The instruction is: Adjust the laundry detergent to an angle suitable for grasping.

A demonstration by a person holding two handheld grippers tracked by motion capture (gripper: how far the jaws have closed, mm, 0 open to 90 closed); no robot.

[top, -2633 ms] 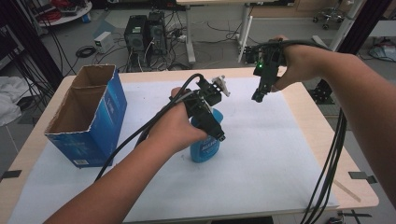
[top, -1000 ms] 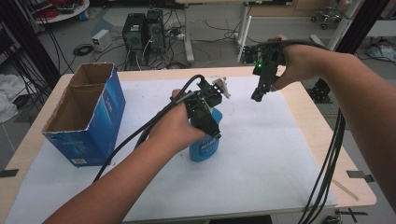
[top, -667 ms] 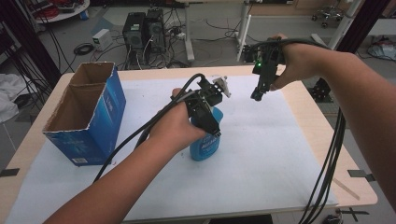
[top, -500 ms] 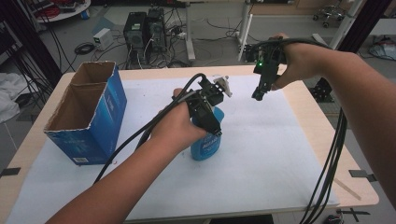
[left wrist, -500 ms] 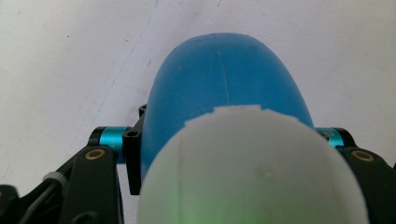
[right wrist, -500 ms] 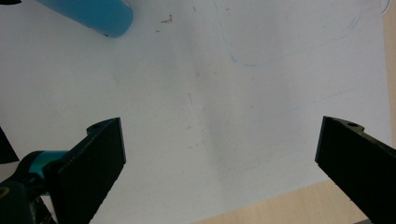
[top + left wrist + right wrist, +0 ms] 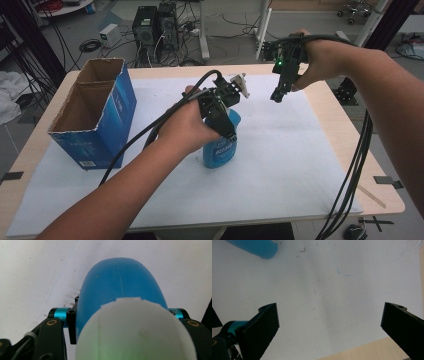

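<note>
A blue spray bottle point(image 7: 219, 150) with a white sprayer head point(image 7: 241, 84) stands upright near the middle of the white mat. My left gripper point(image 7: 227, 125) comes down on it from above and is shut on its neck. In the left gripper view the black jaws press on both sides of the blue body point(image 7: 120, 287), just below the white head point(image 7: 135, 332). My right gripper point(image 7: 278, 95) hovers open above the mat's far right part, apart from the bottle. Its wide-spread jaws point(image 7: 329, 327) have nothing between them, and the bottle's base point(image 7: 254, 246) shows at the top left.
An open blue cardboard box point(image 7: 95, 115) stands at the left of the table. The white mat point(image 7: 290, 165) covers most of the wooden tabletop point(image 7: 345, 135). Cables trail from both grippers, a thick bundle point(image 7: 352, 175) hanging off the right edge.
</note>
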